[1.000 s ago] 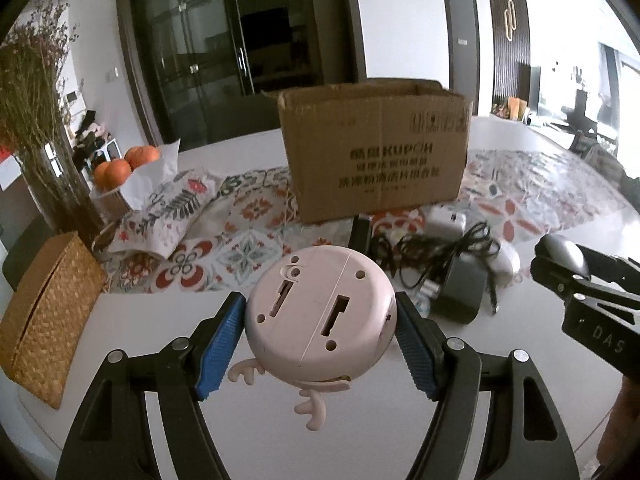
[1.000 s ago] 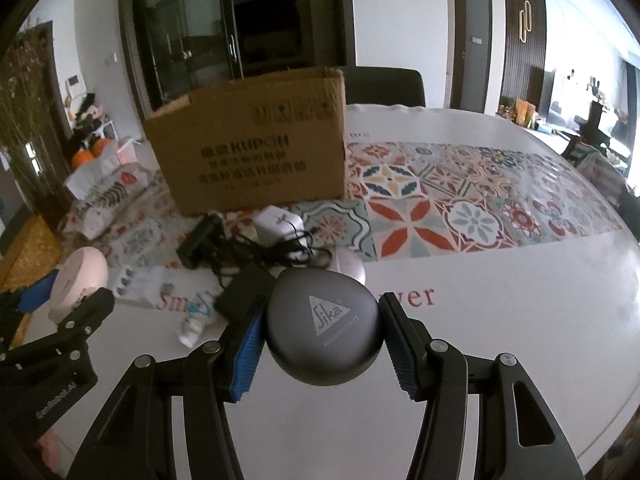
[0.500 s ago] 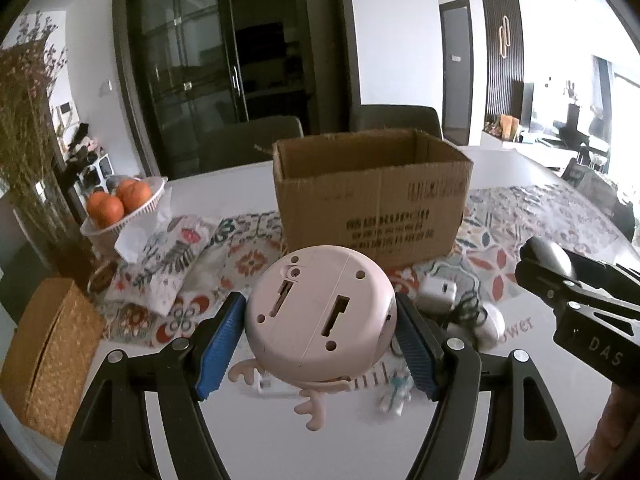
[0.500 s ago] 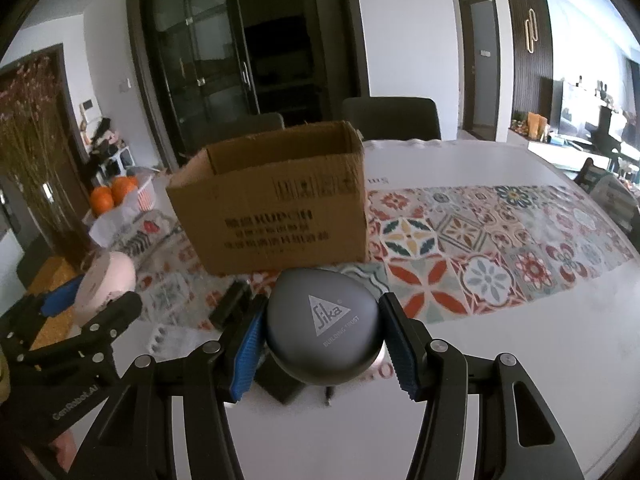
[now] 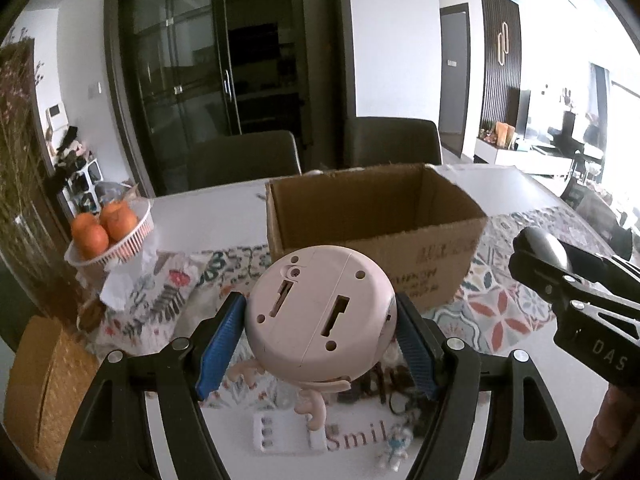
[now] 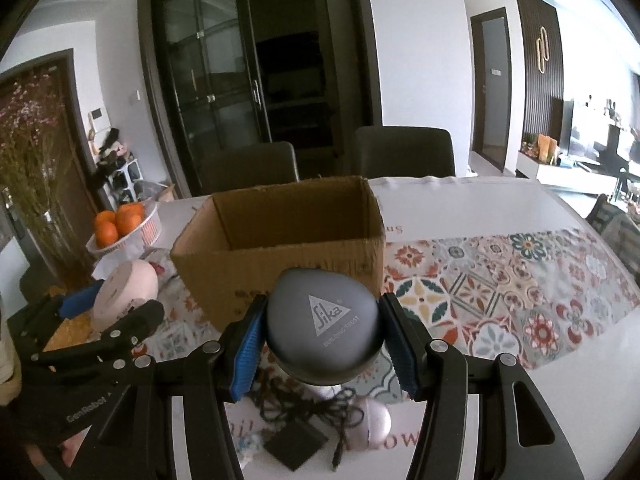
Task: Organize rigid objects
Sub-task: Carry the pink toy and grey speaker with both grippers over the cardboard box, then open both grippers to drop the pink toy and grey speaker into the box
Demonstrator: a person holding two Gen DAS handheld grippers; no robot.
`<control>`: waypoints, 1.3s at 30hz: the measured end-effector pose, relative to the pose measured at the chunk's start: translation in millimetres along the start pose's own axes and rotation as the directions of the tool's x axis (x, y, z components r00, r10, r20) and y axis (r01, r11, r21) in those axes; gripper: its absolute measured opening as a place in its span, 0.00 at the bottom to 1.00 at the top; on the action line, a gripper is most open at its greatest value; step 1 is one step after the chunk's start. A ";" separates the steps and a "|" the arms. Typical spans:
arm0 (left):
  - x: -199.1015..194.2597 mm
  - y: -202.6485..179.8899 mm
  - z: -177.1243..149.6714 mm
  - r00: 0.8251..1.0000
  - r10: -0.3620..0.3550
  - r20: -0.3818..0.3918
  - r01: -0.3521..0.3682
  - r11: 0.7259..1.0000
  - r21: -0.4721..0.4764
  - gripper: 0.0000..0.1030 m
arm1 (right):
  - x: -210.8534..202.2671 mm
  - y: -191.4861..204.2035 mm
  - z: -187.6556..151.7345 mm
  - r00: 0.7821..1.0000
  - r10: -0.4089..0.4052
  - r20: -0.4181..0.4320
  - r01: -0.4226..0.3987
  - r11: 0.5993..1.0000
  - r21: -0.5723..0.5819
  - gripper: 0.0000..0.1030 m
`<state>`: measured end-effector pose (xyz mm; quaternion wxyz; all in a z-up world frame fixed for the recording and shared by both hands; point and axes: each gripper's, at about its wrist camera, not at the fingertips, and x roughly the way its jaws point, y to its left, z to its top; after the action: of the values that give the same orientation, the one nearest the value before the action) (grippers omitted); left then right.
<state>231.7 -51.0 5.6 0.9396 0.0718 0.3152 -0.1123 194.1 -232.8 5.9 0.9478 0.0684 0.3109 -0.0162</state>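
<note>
My left gripper (image 5: 318,342) is shut on a round pink toy clock (image 5: 320,322) with small antlers, its back plate facing the camera. My right gripper (image 6: 324,342) is shut on a rounded grey case (image 6: 323,332) with a triangular Sika logo. Both are held in the air just in front of an open brown cardboard box (image 5: 376,232) (image 6: 280,240), whose inside looks empty. In the right wrist view the pink clock (image 6: 126,294) shows at left in the other gripper; in the left wrist view the grey case (image 5: 546,246) shows at right.
Below on the white table (image 6: 480,196) lie a black adapter with cable (image 6: 296,444), a white battery holder (image 5: 276,432) and a tiny figurine (image 5: 394,450). A patterned runner (image 6: 500,280), a bowl of oranges (image 5: 108,232), a wicker box (image 5: 44,384), dried flowers and two chairs (image 6: 404,152) surround the box.
Both grippers rose with their objects and came closer to the box; its open top and inside now show. The clutter on the table dropped lower in both views.
</note>
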 end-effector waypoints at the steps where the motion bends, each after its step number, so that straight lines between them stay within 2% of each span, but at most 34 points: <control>1: 1.7 0.4 5.0 1.000 0.003 0.002 -0.003 1.000 0.005 0.71 | 2.6 0.8 5.4 1.000 0.006 -0.001 -0.006 1.000 -0.003 0.55; 12: 19.4 8.6 57.0 1.000 -0.016 -0.006 0.016 1.000 0.001 0.71 | 24.1 2.2 56.4 1.000 0.027 -0.015 -0.027 1.000 -0.005 0.55; 19: 40.6 13.0 81.5 0.998 -0.034 -0.061 0.033 0.999 -0.018 0.71 | 45.6 1.4 83.5 0.998 0.038 -0.054 -0.038 0.999 -0.003 0.55; 24: 61.9 16.1 91.2 0.991 -0.043 -0.130 0.038 0.999 -0.035 0.71 | 66.8 -0.9 97.4 0.993 0.045 -0.106 -0.046 0.999 -0.001 0.55; 32: 104.6 16.0 98.0 0.965 -0.049 -0.257 0.032 0.997 -0.069 0.71 | 110.3 -8.9 105.8 0.973 0.063 -0.221 -0.056 0.998 0.035 0.55; 39: 124.5 13.1 96.4 0.951 -0.035 -0.307 0.017 0.998 -0.062 0.71 | 140.3 -17.6 101.4 0.945 0.075 -0.319 -0.058 0.996 0.061 0.55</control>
<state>387.2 -78.8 7.0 0.8792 0.0566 0.4618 -0.1028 365.5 -262.7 1.7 0.8826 0.1046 0.4579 0.0194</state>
